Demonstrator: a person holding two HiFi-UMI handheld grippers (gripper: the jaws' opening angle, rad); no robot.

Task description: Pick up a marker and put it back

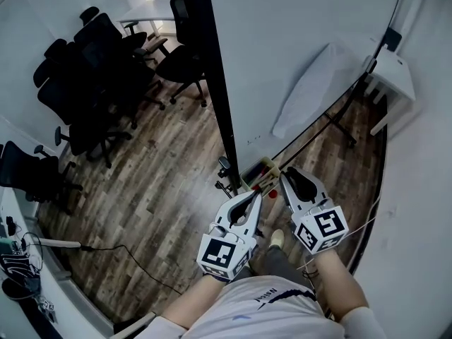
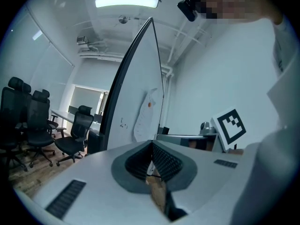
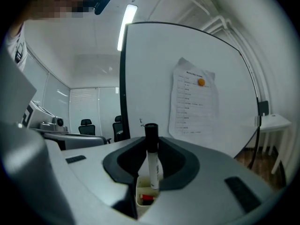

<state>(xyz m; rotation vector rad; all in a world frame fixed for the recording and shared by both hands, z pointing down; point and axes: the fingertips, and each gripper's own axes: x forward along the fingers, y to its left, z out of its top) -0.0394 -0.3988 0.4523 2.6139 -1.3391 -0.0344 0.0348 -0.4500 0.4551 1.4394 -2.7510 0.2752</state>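
Clamping the black-capped marker upright, foot inside the white holder, fingers of our right gripper grip it, left gripper shut empty; whether lifting or seating, we judge a straight vertical move comes next.

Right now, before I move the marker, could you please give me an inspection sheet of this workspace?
Surface: wooden floor; whiteboard upright on its stand.
Job's things: black-capped marker, lower end at the mouth of the white holder; a red item inside the holder.
Clutter: nothing seen.
Grippers: left claw shut, empty; right claw closed on the marker.
Cables: black cable across the floor.
Surroundings: black office chairs; printed sheet on the whiteboard; white side table.
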